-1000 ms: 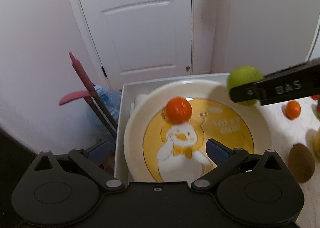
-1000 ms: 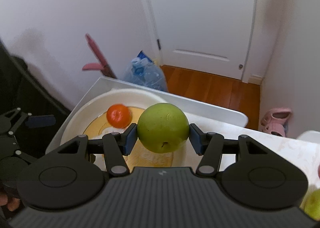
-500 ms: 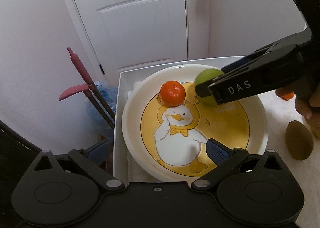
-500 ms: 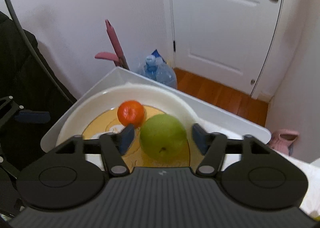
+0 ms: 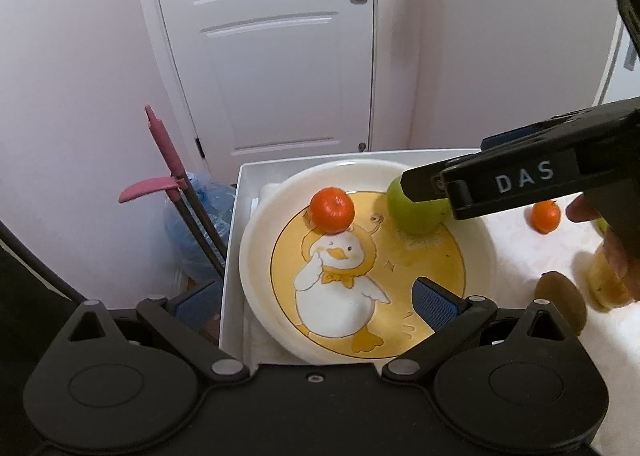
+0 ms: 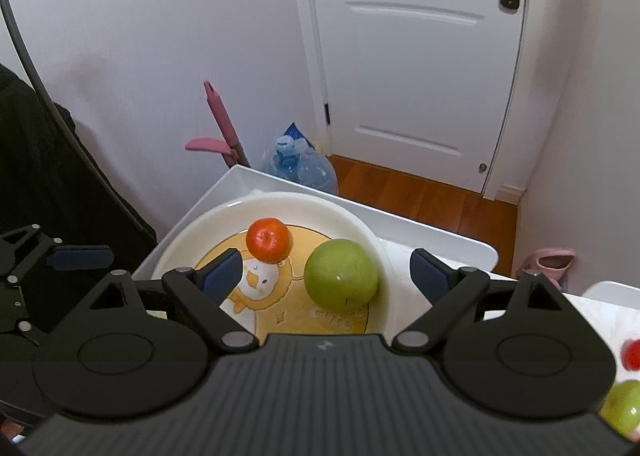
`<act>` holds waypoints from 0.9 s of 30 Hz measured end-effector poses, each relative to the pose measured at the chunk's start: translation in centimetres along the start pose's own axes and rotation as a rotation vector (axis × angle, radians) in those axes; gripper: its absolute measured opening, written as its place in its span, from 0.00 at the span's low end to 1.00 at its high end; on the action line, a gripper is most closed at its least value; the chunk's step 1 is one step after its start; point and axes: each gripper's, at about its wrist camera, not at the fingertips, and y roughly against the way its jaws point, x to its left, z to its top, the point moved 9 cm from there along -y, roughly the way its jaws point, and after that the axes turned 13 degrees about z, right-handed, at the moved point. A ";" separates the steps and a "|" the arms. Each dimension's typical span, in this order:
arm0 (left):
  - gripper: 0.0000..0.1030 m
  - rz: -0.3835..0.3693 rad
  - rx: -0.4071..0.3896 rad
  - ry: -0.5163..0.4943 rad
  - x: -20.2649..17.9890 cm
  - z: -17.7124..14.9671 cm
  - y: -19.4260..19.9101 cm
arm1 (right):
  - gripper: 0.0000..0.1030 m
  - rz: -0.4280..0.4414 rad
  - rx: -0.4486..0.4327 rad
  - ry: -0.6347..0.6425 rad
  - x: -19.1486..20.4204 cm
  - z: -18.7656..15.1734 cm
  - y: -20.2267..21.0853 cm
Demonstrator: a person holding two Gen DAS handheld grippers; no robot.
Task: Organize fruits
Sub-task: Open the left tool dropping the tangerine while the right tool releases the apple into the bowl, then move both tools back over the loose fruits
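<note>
A white plate (image 5: 256, 232) with a yellow duck picture sits in a white tray (image 5: 234, 240). A tangerine (image 5: 332, 209) and a green apple (image 5: 416, 212) rest on it; both also show in the right wrist view, tangerine (image 6: 267, 239) and apple (image 6: 341, 274). My right gripper (image 6: 326, 276) is open, its jaws apart on either side of the apple without touching it. My left gripper (image 5: 316, 298) is open and empty over the plate's near edge.
On the table right of the plate lie another tangerine (image 5: 543, 215), a kiwi (image 5: 562, 302) and a yellowish fruit (image 5: 606, 280). A second green apple (image 6: 620, 408) and a red fruit (image 6: 632, 354) lie at the right. A water jug (image 5: 200, 216) and pink-handled tools (image 5: 168, 160) stand on the floor.
My right gripper carried the green apple over the plate, set it down beside the tangerine and opened. The left gripper stayed open, shifting slightly.
</note>
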 end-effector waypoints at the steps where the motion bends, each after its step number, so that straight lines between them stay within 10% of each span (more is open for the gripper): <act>1: 1.00 0.002 -0.006 -0.004 -0.1 0.1 0.4 | 1.00 -0.005 -0.005 -0.003 0.1 0.0 0.6; 27: 1.00 0.009 -0.197 0.080 -6.8 0.3 15.4 | 1.00 -0.133 -0.103 -0.044 -4.1 -8.6 21.7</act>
